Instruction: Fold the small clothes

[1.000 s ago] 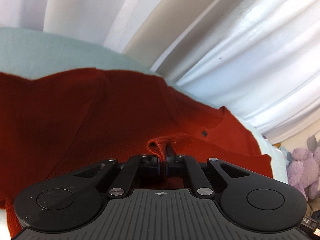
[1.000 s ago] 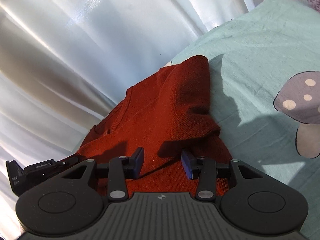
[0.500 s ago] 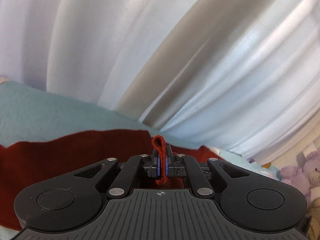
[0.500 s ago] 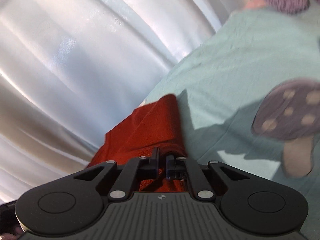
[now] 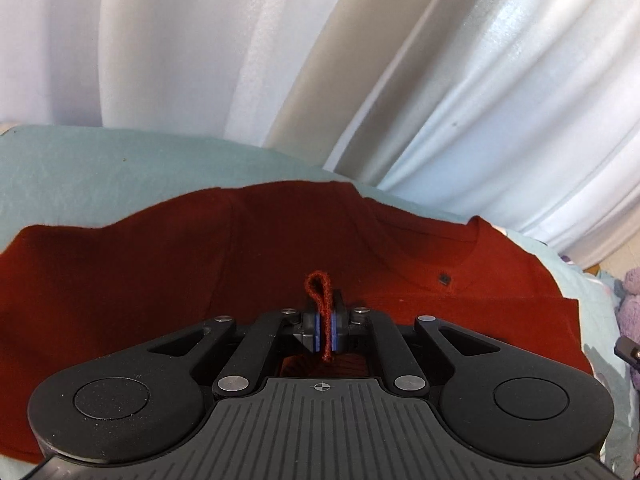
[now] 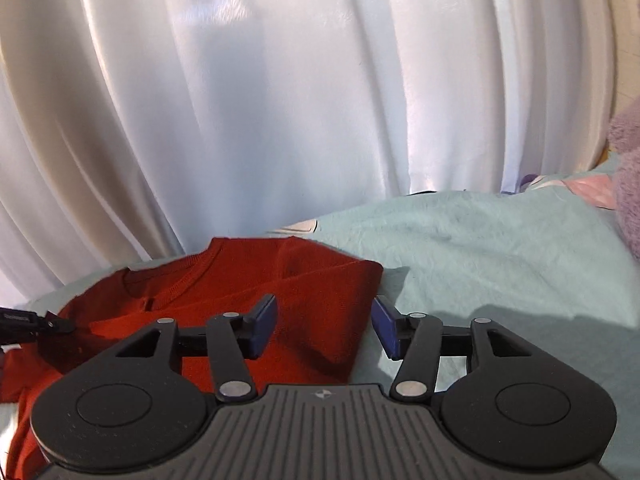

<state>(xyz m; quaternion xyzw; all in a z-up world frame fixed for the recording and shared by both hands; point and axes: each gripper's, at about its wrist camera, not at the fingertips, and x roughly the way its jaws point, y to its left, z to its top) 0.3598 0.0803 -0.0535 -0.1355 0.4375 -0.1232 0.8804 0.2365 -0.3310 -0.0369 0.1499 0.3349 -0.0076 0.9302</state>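
Observation:
A small red knit sweater (image 5: 160, 280) lies spread on the pale green bedsheet (image 5: 100, 168), neckline toward the curtain. My left gripper (image 5: 325, 320) is shut on a pinched fold of the red sweater, a loop of knit sticking up between its blue pads. In the right wrist view the red sweater (image 6: 312, 280) lies folded over at its right side. My right gripper (image 6: 325, 324) is open and empty, its jaws spread above the sweater's right edge. The left gripper's tip (image 6: 24, 320) shows at the far left of that view.
A white pleated curtain (image 6: 280, 100) hangs close behind the bed. A purple plush toy (image 6: 624, 184) sits at the right, also seen in the left wrist view (image 5: 632, 300). The bedsheet (image 6: 500, 248) extends to the right of the sweater.
My right gripper closed on the sweater's edge, then opened and let it go. My left gripper stayed shut on the fold, lifted, then lowered again.

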